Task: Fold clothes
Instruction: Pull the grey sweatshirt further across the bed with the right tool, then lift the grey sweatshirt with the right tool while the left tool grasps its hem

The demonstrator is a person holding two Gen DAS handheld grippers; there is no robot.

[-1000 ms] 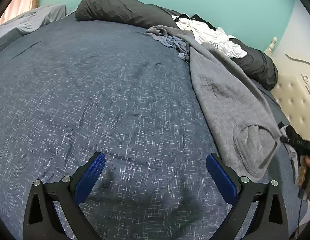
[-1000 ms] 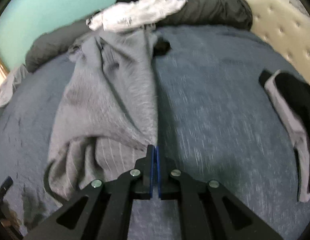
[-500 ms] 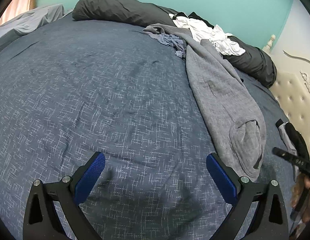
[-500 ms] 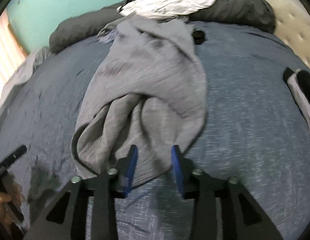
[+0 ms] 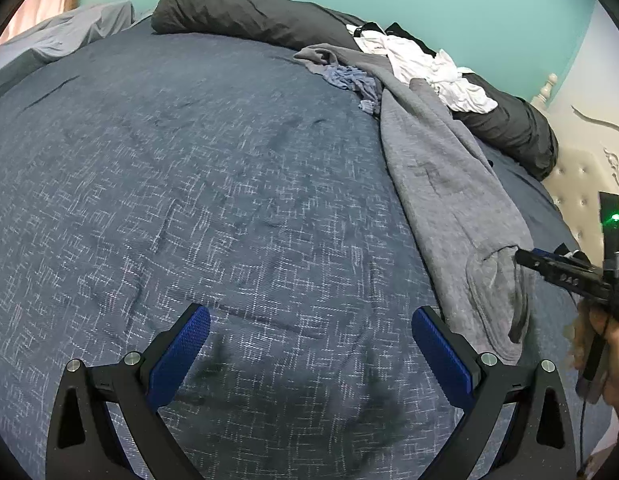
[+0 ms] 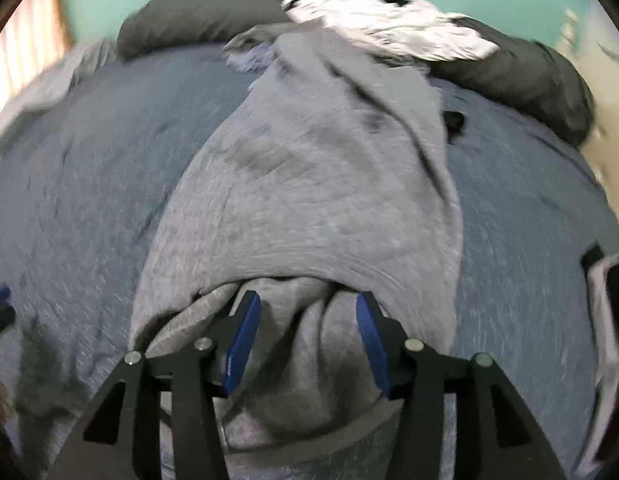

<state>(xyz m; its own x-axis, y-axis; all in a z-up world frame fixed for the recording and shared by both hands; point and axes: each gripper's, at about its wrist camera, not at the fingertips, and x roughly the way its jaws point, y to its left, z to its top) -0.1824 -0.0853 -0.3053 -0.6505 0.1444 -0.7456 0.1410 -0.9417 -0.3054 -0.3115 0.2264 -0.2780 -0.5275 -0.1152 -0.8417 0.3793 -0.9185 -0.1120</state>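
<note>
A long grey garment (image 5: pixel 449 184) lies stretched down the right side of the blue bedspread (image 5: pixel 189 180), its near end bunched into folds. My right gripper (image 6: pixel 308 300) hovers over that bunched end (image 6: pixel 301 340). Its jaws are opening, with grey cloth lying loose between the blue pads. In the left wrist view, the right gripper (image 5: pixel 527 258) shows at the right edge, in a person's hand. My left gripper (image 5: pixel 309 314) stands wide open over bare bedspread, left of the garment, with nothing between its fingers.
White clothes (image 5: pixel 429 68) are heaped on a dark rolled duvet (image 5: pixel 237 12) at the far edge. A small pale blue garment (image 5: pixel 349 80) lies by the grey garment's far end. A black-and-grey garment (image 6: pixel 605 320) lies at the right. A tufted headboard (image 5: pixel 581 184) borders the bed.
The right gripper went from shut to open and swung across over the grey garment's near end, which now lies bunched. The left gripper stayed in place.
</note>
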